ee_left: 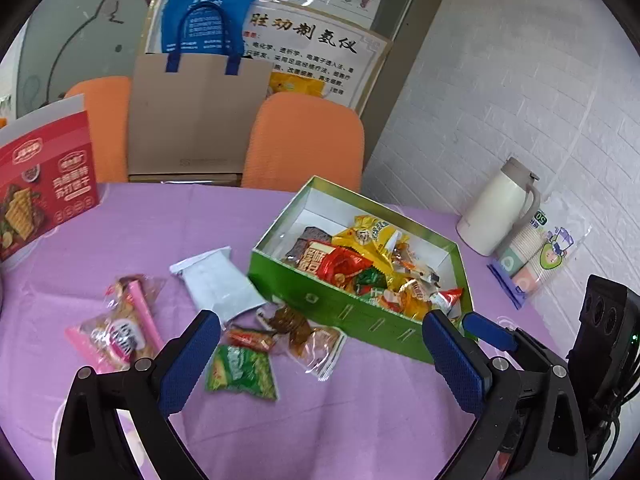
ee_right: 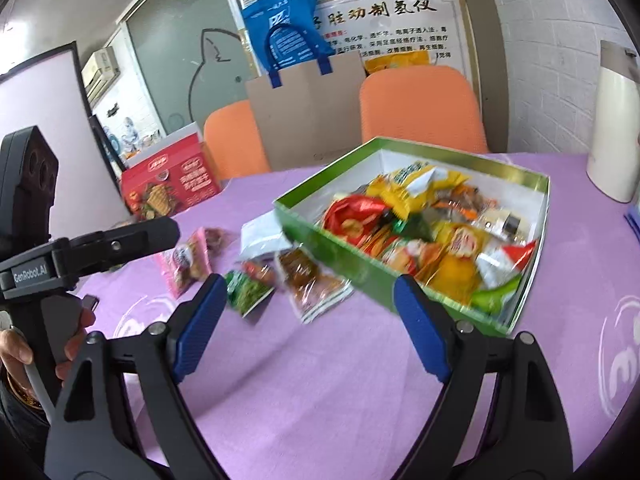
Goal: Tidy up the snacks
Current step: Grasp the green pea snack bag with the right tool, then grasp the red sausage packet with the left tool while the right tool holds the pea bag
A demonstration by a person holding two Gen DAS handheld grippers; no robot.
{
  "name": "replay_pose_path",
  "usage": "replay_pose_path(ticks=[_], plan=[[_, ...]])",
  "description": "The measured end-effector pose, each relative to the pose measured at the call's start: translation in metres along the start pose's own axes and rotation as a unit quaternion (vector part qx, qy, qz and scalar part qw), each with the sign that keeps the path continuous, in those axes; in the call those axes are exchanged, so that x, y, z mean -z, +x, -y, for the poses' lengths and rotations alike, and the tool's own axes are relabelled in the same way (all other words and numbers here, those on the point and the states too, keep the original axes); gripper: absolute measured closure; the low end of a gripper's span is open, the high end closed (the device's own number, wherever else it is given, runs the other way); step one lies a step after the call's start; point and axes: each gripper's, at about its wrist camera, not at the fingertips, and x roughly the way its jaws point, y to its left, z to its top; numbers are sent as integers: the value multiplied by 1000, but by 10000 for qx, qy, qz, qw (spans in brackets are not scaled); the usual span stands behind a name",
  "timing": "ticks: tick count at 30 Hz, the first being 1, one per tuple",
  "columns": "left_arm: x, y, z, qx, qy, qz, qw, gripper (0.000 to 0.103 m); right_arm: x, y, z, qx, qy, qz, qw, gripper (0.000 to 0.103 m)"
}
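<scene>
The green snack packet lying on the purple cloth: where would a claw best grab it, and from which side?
Probably by its near short edge. The green snack packet lies flat on the purple tablecloth, so a claw should come down from above and pinch that crimped edge. Its near side is clear; the far end touches a red packet. The open left claw hangs nearest.

Office, wall posters (ee_left: 320,40), orange chairs (ee_left: 304,140)
</scene>
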Motion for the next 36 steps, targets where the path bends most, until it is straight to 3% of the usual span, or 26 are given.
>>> replay_pose_path(ticks=[3,8,12,17,22,26,27,28,36], plan=[[26,-17,-15,-127,-106,125,9998,0,17,6,-11,-162,-47,-157,9997,17],[67,-30,-49,-196,-472,-23,9987,0,32,35,-33,-410,-151,-570,9974,18],[85,-35,-78,-385,-710,-180,9966,0,31,66,-58,-762,-357,-830,9930,27],[93,-47,-98,-332,-925,-88,9951,0,24,110,-75,-738,-500,-1026,9907,29],[93,-56,-110,-301,-973,-39,9948,0,22,154,-75,-409,-403,-1228,9908,30],[91,-52,-117,-233,-1063,-76,9940,0,22,159,-71,-588,-176,-1348,9890,48],[91,-50,-117,-228,-1049,-95,9942,0,22,154,-69,-556,-198,-1337,9893,80],[90,-47,-116,-220,-1026,-122,9944,0,24,150,-68,-544,-253,-1331,9893,85],[75,-19,-98,-8,-828,-233,9963,1,50,104,-45,-640,-105,-1329,9890,86]])
